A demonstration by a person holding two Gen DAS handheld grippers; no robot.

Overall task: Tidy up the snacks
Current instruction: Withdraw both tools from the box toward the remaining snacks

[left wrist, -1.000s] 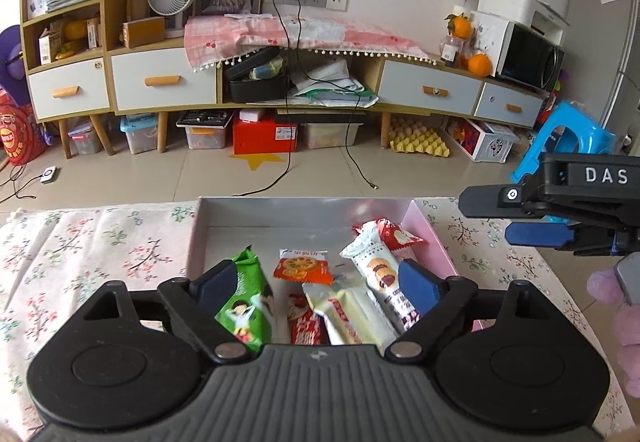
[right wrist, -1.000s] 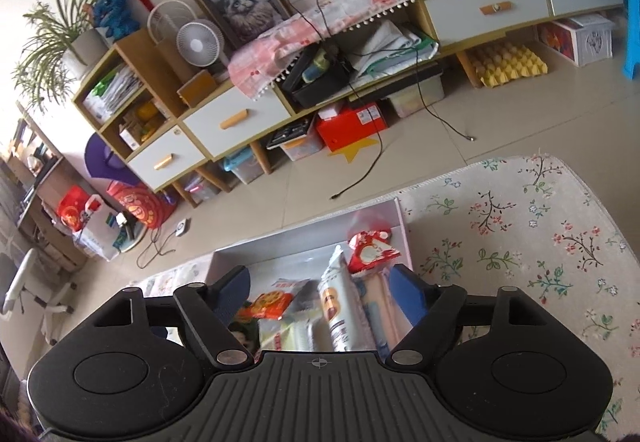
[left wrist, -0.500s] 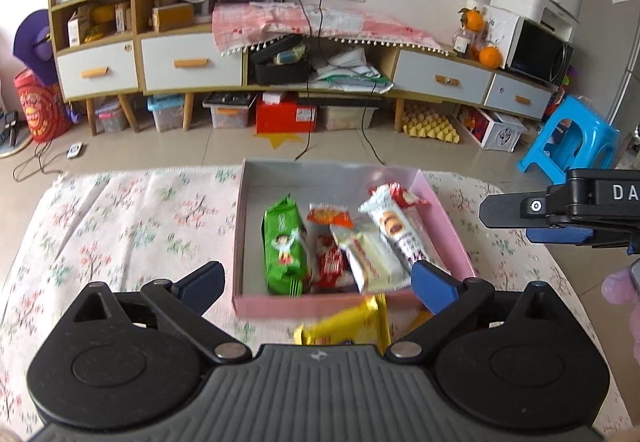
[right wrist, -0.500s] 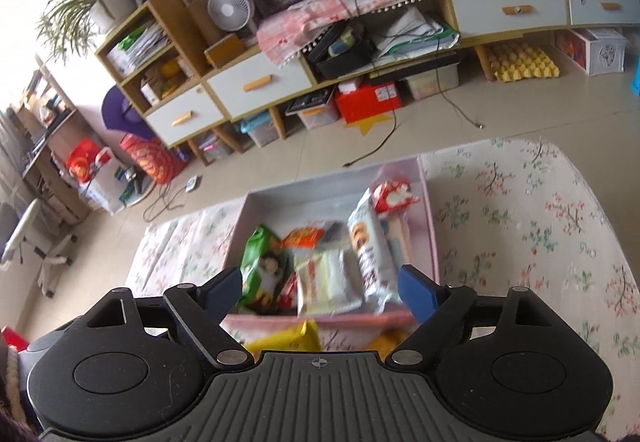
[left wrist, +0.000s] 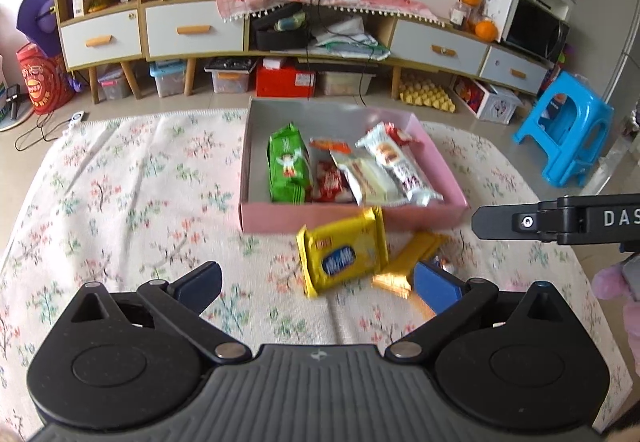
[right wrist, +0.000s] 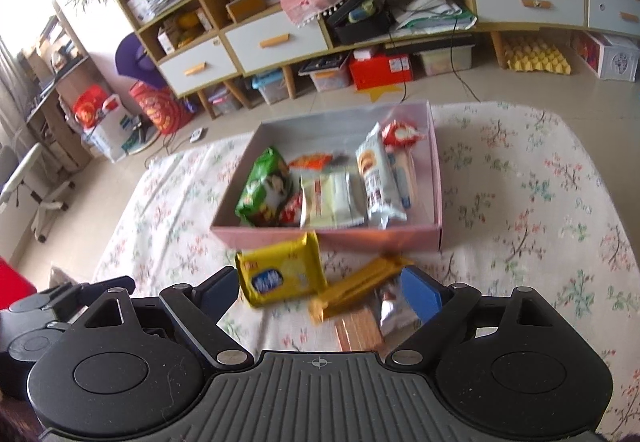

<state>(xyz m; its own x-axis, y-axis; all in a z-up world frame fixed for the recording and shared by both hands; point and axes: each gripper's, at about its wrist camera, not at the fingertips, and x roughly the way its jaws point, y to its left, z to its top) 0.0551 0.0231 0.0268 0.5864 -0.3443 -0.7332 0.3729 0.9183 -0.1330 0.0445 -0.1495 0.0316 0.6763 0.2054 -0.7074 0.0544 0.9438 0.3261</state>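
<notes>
A table is seen covered by a white floral cloth [left wrist: 120,202], wrinkled in places. Directly on the cloth stand a shallow pink box [left wrist: 352,216] toward the far middle and, just in front of its near wall, a yellow snack packet [left wrist: 344,256] and an orange-gold wrapper [left wrist: 412,258], the two touching or overlapping. Nearer still, a coppery flat piece [right wrist: 358,330] and a silvery wrapper [right wrist: 394,310] are made out in the right wrist view, blurred, possibly more snacks.

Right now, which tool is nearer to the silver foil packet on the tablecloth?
Right. The silver foil packet lies beside the right tool, against one finger; the left tool is further left, over the yellow packet.
</notes>
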